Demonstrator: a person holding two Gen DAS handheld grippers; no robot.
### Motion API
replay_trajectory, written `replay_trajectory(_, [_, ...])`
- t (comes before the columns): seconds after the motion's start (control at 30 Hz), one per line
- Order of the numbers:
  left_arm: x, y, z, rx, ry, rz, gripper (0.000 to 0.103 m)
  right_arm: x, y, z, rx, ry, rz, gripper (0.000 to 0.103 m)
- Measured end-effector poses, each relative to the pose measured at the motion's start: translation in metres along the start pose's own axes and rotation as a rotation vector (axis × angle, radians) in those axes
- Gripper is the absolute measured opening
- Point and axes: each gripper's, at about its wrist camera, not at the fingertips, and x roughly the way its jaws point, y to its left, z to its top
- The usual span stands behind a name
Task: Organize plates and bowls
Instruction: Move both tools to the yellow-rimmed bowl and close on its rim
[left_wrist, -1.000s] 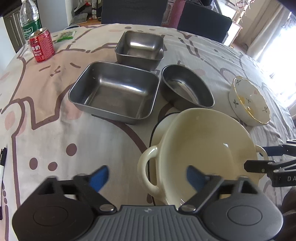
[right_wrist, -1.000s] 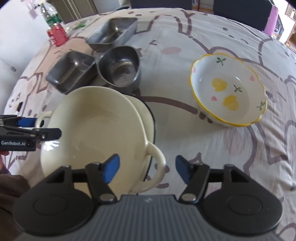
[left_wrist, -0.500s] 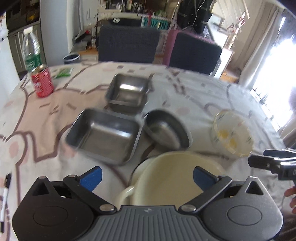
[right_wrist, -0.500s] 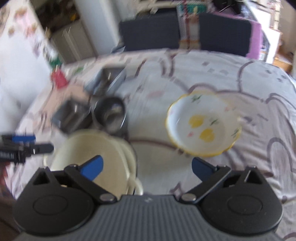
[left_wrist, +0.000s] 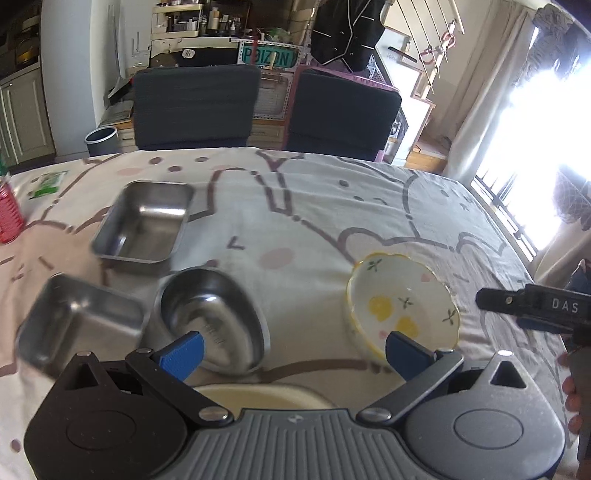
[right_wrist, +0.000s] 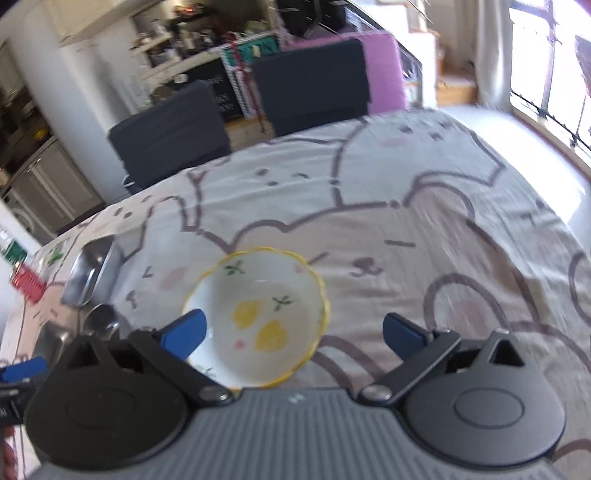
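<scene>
Both grippers have let go of the cream pot and drawn back and up from it: a second ago its two handles sat between the jaws, and now only a sliver of the cream pot (left_wrist: 258, 397) shows at the near edge of the left view, just behind the left gripper (left_wrist: 293, 350), whose jaws stand wide with nothing between them. The right gripper (right_wrist: 291, 332) has swung away from the pot, which is gone from its view, and now hangs over the near rim of the flowered bowl (right_wrist: 258, 317); its jaws are wide too and grip nothing, one blue pad (right_wrist: 184, 332) overlapping the bowl's left side in the picture, though I cannot tell if it touches. More of the room shows than before, with two dark chairs (left_wrist: 195, 107) behind the table (left_wrist: 295, 206). On the cartoon-print cloth the metal dishes sit where they were: a steel tray (left_wrist: 144, 221) further back, a second square tray (left_wrist: 77, 325) nearer and to the left, and the oval steel bowl (left_wrist: 210, 321) just beside it. All three are empty. The flowered bowl (left_wrist: 402, 310) stands well apart on the right, empty, showing only its painted yellow fruit and green sprigs. A red can (left_wrist: 9, 218) stands at the far left edge.
</scene>
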Motion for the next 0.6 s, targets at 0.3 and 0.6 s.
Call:
replay_trajectory(0.3, [0.048, -0.034, 0.018, 0.003, 0.040, -0.058, 0.073, 0.036, -0.022, 0.017, 0.035, 0.057, 0.026, 0.063])
replay_trajectory(0.6, [0.096, -0.042, 0.029, 0.009, 0.122, -0.016, 0.042, 0.071, -0.022, 0.017, 0.009, 0.140, 0.002, 0.025])
